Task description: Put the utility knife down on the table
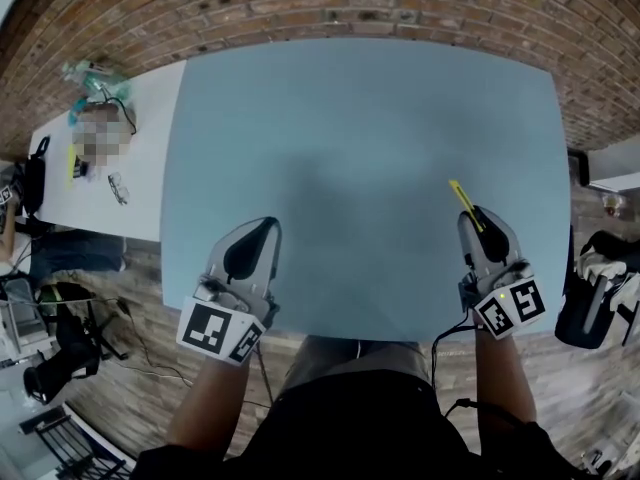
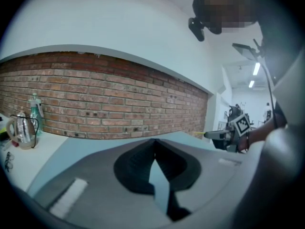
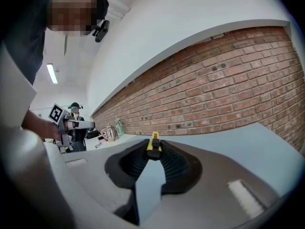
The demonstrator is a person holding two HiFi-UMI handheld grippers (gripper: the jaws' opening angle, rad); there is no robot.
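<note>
A slim yellow and black utility knife (image 1: 463,201) juts forward from my right gripper (image 1: 480,220), which is shut on it over the right part of the blue-grey table (image 1: 360,138). In the right gripper view the knife (image 3: 153,145) sits pinched between the jaw tips. My left gripper (image 1: 258,236) hovers above the table's near left edge, jaws shut with nothing between them (image 2: 153,144). From the left gripper view the right gripper shows far off (image 2: 224,135) with the yellow knife tip.
A brick wall (image 1: 300,8) runs behind the table. A white side table (image 1: 120,158) at the left carries a kettle (image 2: 21,130), a bottle (image 2: 34,109) and small items. Chairs and gear stand on the floor at left and right.
</note>
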